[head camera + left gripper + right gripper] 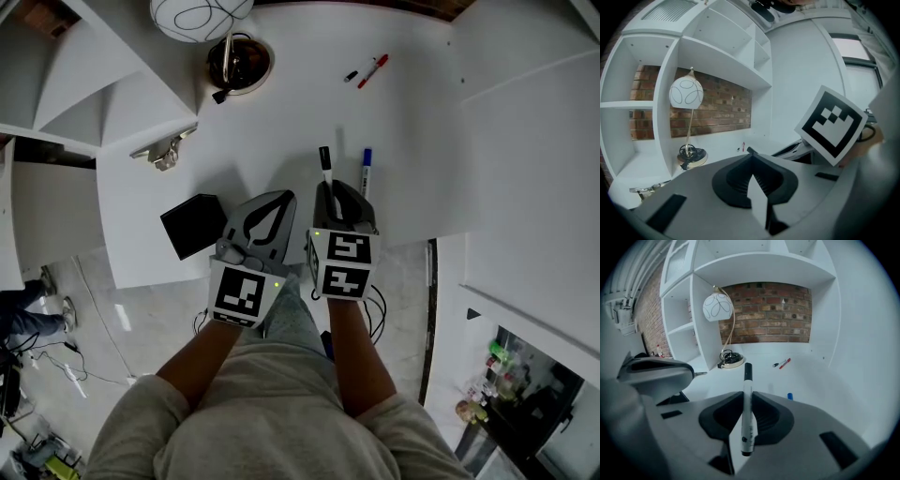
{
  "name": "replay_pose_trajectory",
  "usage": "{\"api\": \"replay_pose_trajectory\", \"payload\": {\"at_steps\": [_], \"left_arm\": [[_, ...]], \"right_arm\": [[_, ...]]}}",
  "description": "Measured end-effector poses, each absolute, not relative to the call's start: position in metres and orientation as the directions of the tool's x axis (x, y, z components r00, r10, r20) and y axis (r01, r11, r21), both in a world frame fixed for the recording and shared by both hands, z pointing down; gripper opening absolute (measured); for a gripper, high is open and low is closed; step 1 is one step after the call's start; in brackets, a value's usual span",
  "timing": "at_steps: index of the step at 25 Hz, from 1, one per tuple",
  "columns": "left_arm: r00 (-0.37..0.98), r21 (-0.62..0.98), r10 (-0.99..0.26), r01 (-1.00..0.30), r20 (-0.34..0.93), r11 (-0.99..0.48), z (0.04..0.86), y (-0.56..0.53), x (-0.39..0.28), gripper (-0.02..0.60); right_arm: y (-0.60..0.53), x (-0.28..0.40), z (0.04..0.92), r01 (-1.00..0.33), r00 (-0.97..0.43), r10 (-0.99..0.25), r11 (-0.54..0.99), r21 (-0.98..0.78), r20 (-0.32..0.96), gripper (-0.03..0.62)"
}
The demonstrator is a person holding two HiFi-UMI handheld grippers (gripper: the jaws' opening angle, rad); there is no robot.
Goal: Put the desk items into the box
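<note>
**On the white desk, your right claw grips a marker and your left claw is closed on nothing**

On the white desk (pixel 281 122), take the lamp (pixel 200 16) at the back as your landmark. It has a patterned globe, and a cable is coiled on its round base (pixel 239 64).

Left of the lamp and nearer to you, a small metal clip (pixel 164 152) lies at the corner of the shelving. Nearer still, at the desk's front edge, sits a black square object (pixel 194 225). From these views you cannot tell whether it is the box.

Your left gripper (pixel 284 199) is just right of that black object and almost straight out from the lamp towards you. In the left gripper view its jaws meet at the tips (pixel 751 151) with nothing between them, and it touches nothing on the desk.

Your right gripper (pixel 333 192) is beside the left one, a little right of the lamp's line. Its jaws are closed on a white marker with a black cap (pixel 746 411). The capped end sticks out past the tips, towards the back of the desk and the lamp (pixel 325 164). The marker is off the desk surface, and only the jaws carry it.

Just right of the held marker, a blue-capped marker (pixel 366 169) lies on the desk, pointing the same way. It is near the right gripper but not touching it.

Right of the lamp base, at about the same depth, a red marker (pixel 373 70) lies at a slant. A small black cap (pixel 350 76) lies just beside its lower end, apart from everything else.
</note>
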State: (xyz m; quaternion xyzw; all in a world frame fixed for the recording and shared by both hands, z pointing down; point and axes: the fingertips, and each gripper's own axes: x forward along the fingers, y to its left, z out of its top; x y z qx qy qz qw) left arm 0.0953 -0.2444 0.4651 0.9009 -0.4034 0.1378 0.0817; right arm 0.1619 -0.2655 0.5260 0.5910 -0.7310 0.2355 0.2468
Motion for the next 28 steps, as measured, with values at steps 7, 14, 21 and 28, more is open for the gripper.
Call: {"api": "replay_pose_trajectory", "payload": {"at_steps": [7, 14, 21, 28], "left_arm": [[0.634, 0.016, -0.719, -0.753, 0.284, -0.658, 0.443, -0.241, 0.091, 0.005], [0.638, -0.014, -0.728, -0.750, 0.252, -0.662, 0.420, -0.233, 0.086, 0.005], [0.643, -0.016, -0.733, -0.749, 0.223, -0.662, 0.402, -0.225, 0.079, 0.005], [0.635, -0.019, -0.746, -0.759, 0.203, -0.651, 0.391, -0.219, 0.066, 0.005]], "right_arm": [[-0.261, 0.164, 0.500, -0.985, -0.160, -0.808, 0.164, -0.045, 0.567, 0.075], [-0.256, 0.166, 0.468, -0.990, -0.131, -0.881, 0.137, -0.020, 0.455, 0.075], [-0.253, 0.156, 0.430, -0.989, -0.139, -0.936, 0.147, 0.000, 0.322, 0.075], [-0.246, 0.142, 0.408, -0.986, -0.155, -0.963, 0.164, 0.020, 0.222, 0.075]]}}
